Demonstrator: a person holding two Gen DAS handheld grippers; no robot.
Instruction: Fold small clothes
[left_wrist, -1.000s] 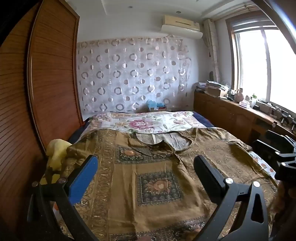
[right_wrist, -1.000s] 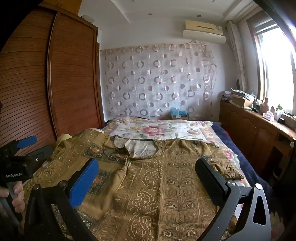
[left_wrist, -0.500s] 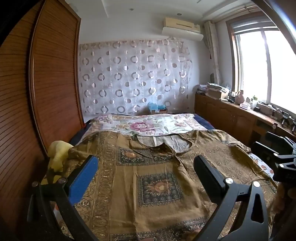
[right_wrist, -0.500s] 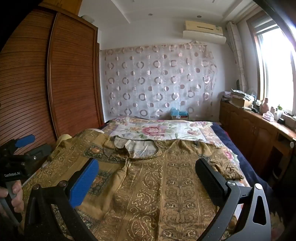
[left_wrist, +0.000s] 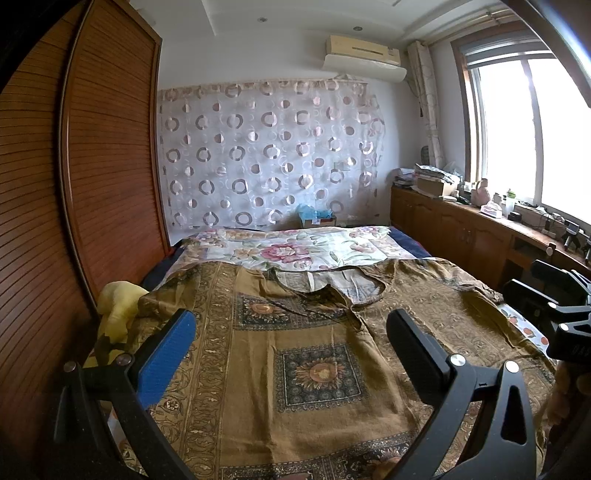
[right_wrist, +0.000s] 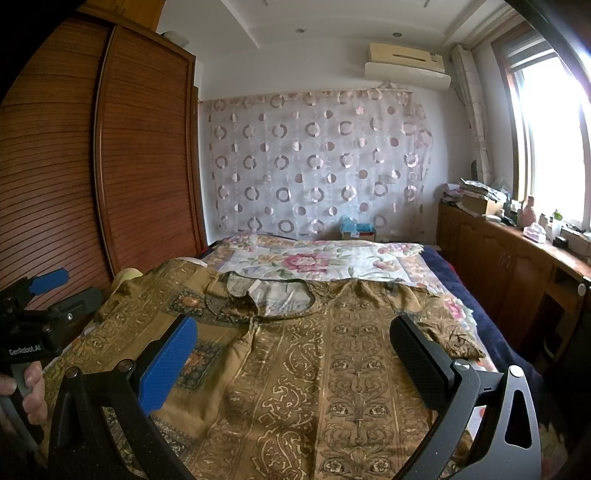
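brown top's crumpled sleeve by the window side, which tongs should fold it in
Right, probably. The right tongs hang open over the brown top beside that sleeve; the left tongs are over the opposite half, near the yellow cloth.

Both wrist views low over bed (left_wrist: 413, 251), facing curtain (right_wrist: 317, 166).

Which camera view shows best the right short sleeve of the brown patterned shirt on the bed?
The right wrist view: the crumpled right sleeve lies whole just beyond the open right claw. In the left wrist view, that sleeve appears farther off, flattened near the frame's distorted right edge.
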